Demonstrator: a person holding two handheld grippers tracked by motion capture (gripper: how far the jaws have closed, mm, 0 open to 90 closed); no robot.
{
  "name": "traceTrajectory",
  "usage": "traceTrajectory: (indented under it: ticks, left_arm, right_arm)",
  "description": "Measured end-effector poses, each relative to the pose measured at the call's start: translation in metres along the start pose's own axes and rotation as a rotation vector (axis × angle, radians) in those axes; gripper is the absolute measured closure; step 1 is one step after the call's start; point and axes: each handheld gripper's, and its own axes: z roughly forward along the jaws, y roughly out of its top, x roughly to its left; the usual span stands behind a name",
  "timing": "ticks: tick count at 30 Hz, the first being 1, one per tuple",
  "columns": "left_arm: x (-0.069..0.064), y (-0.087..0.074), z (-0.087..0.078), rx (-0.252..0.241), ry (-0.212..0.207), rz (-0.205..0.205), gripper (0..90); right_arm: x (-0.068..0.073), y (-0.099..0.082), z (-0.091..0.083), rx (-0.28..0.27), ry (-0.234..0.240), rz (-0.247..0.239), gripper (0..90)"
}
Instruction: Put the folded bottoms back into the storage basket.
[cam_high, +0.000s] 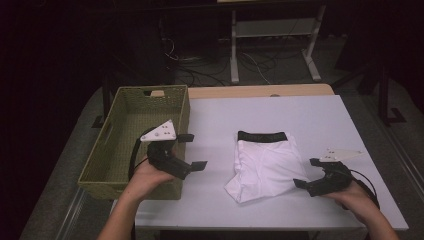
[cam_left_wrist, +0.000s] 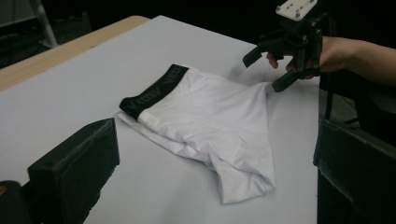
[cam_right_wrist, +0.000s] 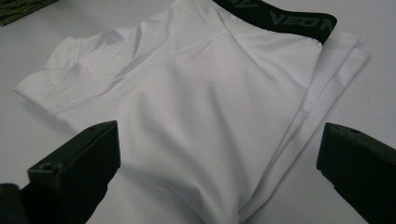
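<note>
My right gripper (cam_high: 306, 172) and left gripper (cam_high: 192, 151) both gape empty beside the folded white cotton boxer briefs with a black waistband (cam_high: 263, 165), lying mid-table. Soft, light and floppy, they'd sag; I'd pinch the layered fold edges.

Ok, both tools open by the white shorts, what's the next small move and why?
Probably ease the right tool forward onto the near edge of the white shorts and close. Its jaws stand open just beside that folded edge, nothing is gripped, and the green basket waits to the left.
</note>
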Motion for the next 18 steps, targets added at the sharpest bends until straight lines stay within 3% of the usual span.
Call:
traceTrajectory:
  ticks: [6,18]
  left_arm:
    - [-0.004,0.009,0.013,0.007,-0.027,0.016,0.2]
    - [-0.009,0.018,0.040,0.009,-0.056,0.011,0.3]
  right_arm:
    - [0.000,0.000,-0.001,-0.001,0.001,0.001,0.0]
    - [0.000,-0.001,-0.002,-0.005,0.009,0.005,0.0]
